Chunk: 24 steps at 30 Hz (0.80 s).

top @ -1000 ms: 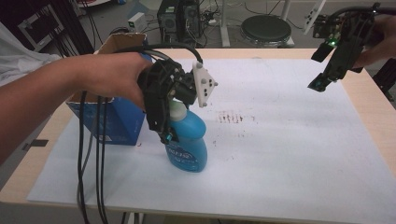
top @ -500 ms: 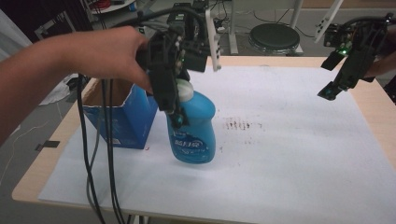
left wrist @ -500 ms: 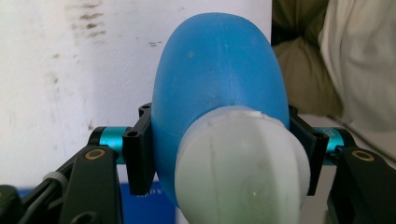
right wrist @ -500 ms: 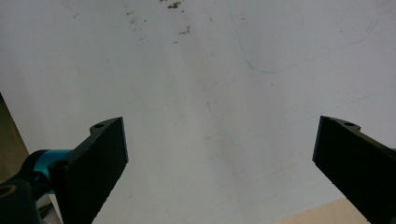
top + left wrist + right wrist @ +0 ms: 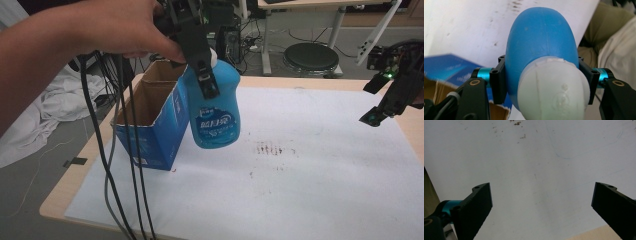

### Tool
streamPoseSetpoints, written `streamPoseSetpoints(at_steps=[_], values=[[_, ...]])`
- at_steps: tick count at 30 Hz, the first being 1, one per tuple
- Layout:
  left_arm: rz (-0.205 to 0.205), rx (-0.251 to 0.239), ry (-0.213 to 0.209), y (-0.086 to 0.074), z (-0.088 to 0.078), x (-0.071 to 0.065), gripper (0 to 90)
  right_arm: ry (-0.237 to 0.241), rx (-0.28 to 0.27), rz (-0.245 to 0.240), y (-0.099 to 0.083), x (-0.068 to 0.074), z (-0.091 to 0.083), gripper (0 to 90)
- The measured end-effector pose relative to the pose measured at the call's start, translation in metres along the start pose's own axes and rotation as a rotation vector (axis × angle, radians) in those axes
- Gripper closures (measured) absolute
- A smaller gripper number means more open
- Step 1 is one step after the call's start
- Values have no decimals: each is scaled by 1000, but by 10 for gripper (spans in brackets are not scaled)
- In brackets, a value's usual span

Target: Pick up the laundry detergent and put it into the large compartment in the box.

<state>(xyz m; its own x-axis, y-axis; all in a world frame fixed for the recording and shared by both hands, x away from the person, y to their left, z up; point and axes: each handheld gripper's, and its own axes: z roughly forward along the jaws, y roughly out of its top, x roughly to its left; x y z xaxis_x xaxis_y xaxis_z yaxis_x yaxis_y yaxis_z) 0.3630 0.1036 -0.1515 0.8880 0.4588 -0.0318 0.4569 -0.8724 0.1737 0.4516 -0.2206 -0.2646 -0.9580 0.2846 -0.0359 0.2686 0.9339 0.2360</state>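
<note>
The blue bottle [image 5: 216, 112] is clamped by the left tool [image 5: 200, 60] just below its white cap [image 5: 554, 90], with one black jaw pressed against each side of the neck. The bottle is held clear of the desk [image 5: 65, 192], hanging upright with its label facing the high view. It is suspended just beside the open blue carton [image 5: 150, 125], near the carton's right wall and partly above its rim level. The carton stands on the white sheet [image 5: 310, 185] at the left side of the desk, its top flaps open. The left hand [image 5: 120, 30] is wrapped around the tool body, and black cables [image 5: 120, 165] trail down from it.

The right tool [image 5: 382, 107] is held above the far right edge of the sheet. Its jaws are set wide apart, and nothing is gripped between them.
</note>
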Motion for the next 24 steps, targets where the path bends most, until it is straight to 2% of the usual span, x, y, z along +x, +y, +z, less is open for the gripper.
streamPoseSetpoints(at_steps=[2,5,11,16,21,24], values=[[-55,-14,21,-1,-8,3,381,-1,-3,1,0,0,0,23],[-111,-17,37,-3,-15,6,381,0,-8,-4,0,0,0,23],[-266,-43,46,-11,-35,16,381,3,-11,-10,0,0,0,23],[-351,-56,60,-22,-49,25,381,2,-13,-12,-1,-2,0,23],[-488,-101,87,-35,-64,34,381,-2,-19,-14,-2,-3,-1,23],[-484,-101,107,-40,-72,36,381,-1,-20,-13,-3,-4,-2,23]])
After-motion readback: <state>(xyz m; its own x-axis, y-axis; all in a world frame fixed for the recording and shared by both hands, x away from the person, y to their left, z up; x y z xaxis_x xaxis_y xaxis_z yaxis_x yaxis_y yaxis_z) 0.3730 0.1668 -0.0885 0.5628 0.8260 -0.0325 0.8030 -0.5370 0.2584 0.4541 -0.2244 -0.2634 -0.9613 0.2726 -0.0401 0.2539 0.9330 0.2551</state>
